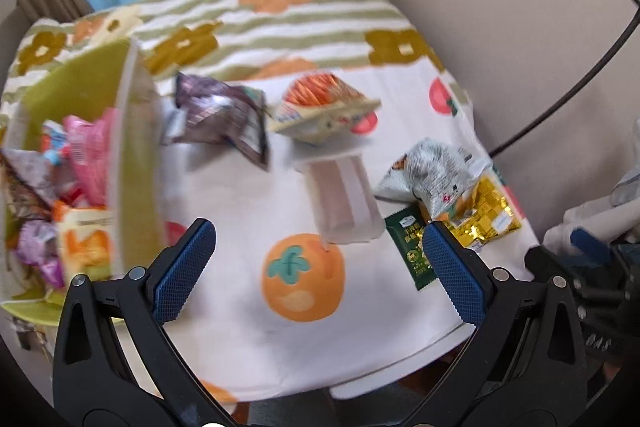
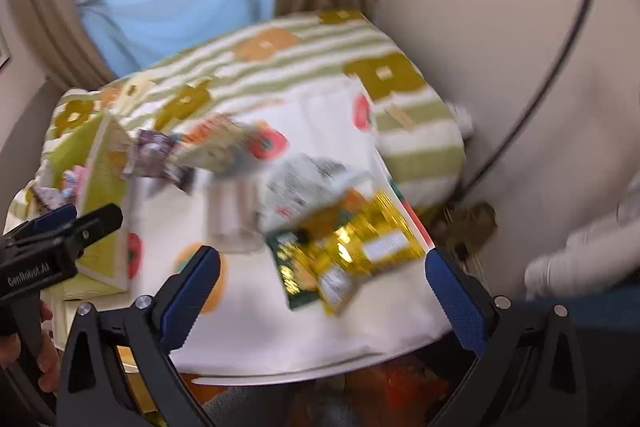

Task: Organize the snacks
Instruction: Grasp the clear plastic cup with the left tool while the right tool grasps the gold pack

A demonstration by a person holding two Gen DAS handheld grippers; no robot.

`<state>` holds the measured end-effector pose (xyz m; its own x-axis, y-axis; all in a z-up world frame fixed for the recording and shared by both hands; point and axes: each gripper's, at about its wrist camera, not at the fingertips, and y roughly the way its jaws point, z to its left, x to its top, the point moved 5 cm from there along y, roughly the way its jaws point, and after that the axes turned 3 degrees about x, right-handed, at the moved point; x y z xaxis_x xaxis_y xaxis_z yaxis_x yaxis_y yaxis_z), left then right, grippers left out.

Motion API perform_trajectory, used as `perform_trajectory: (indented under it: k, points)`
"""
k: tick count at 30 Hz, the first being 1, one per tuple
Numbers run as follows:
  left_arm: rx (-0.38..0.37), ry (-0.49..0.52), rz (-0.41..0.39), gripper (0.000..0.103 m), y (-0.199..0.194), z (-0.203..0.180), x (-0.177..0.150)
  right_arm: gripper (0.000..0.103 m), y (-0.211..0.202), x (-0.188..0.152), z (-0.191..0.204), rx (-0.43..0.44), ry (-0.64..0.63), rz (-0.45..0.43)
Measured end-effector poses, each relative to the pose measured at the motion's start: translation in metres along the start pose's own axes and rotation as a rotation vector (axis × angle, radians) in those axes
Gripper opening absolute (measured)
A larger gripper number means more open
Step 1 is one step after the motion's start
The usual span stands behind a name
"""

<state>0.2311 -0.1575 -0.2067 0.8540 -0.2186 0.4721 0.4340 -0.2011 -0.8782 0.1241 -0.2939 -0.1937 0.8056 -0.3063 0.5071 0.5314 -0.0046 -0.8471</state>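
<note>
I see a crinkled gold packet point(image 2: 356, 247) lying flat between my right gripper's point(image 2: 320, 291) wide-open, empty fingers; left gripper point(image 1: 316, 267) likewise spread, holding nothing.

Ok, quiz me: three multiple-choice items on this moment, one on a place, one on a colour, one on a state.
1. Where is the green box in the left wrist view?
A. left of the table
B. far right
C. on the floor

2. What colour is the shiny packet nearest the right gripper?
A. pink
B. gold
C. blue

3. How do the left gripper jaws stand?
A. shut on a packet
B. shut on nothing
C. open, holding nothing

Key: 1 A, the box stands at the table's left edge with snacks inside. 2 B, its wrapper is yellow-gold. 3 C, the blue pads stand wide apart.
</note>
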Motion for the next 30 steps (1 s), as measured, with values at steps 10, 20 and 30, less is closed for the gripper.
perform_trajectory:
  k: [10, 20, 30]
  points:
    - [0.041, 0.102, 0.155, 0.102, 0.105, -0.03, 0.006, 0.102, 0.058, -0.02, -0.039, -0.058, 0.232, 0.027]
    - [0.057, 0.201, 0.226, 0.102, 0.164, -0.038, 0.015, 0.102, 0.095, -0.022, -0.042, -0.114, 0.332, 0.059]
    - [-0.03, 0.219, 0.256, 0.087, 0.175, -0.036, 0.019, 0.101, 0.108, -0.015, -0.041, -0.179, 0.376, 0.031]
